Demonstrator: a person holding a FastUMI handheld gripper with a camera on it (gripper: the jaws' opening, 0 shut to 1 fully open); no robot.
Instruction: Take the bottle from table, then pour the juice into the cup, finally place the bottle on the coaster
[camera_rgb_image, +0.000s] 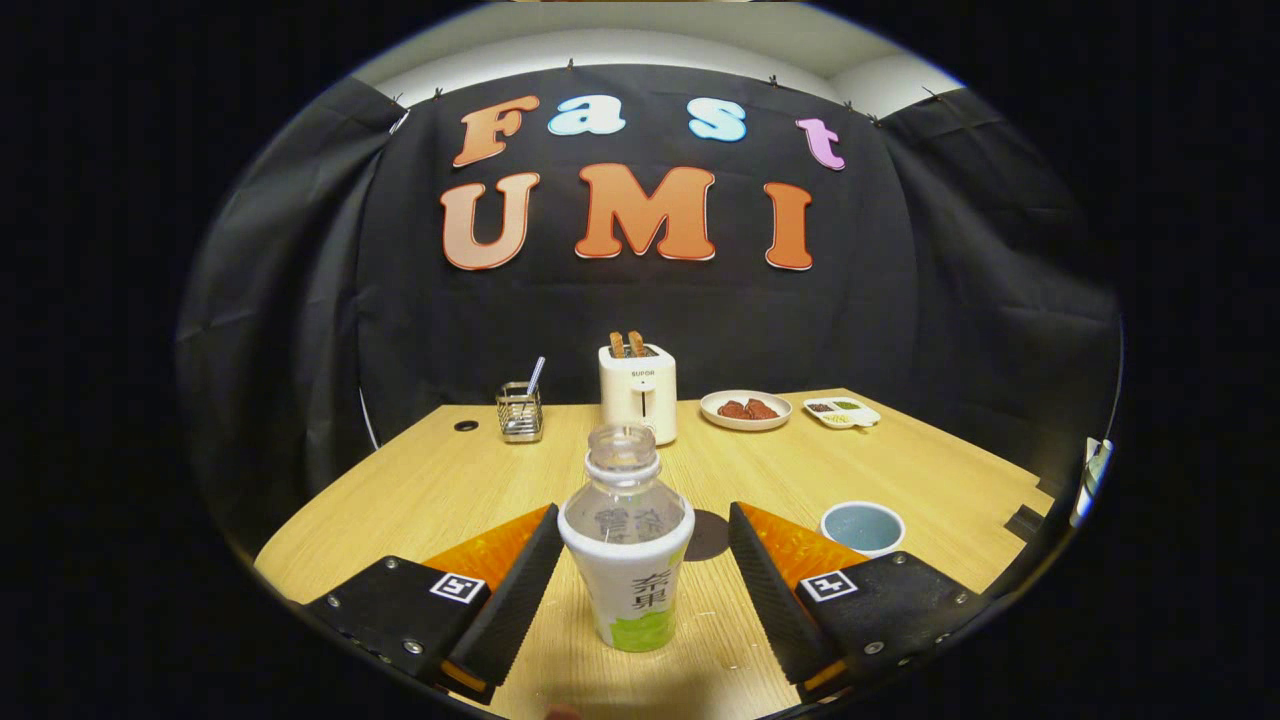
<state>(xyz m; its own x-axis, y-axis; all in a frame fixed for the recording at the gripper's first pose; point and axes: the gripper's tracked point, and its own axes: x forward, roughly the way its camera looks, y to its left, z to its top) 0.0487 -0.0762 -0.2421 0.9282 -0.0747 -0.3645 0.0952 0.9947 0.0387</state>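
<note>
Gripper (640, 560) was released, fingers spread wide w/ a gap on each side of the bottle (628, 545); neither finger touched it. Bottle stood upright on the table (430, 490), right between the fingers, cap off, clear shoulder and neck, white-and-green label round the lower body.

Just beyond the bottle, partly hidden behind it toward the right finger, lay a dark round coaster (708, 535), flat on the wood. Further right, just past the right finger, sat the cup (862, 527): pale rim, bluish inside; contents couldn't be told.

Toward the far edge of the table, approx. in line w/ the bottle, stood a cream toaster (638, 392) w/ two toast slices sticking up from the slots. Left of it, a wire holder (519, 411) w/ a utensil handle leaning out. Right of the toaster, a round plate (746, 410) w/ brownish food, then a small white tray (842, 412) w/ bits of food in compartments. Black cloth wall behind the table.
</note>
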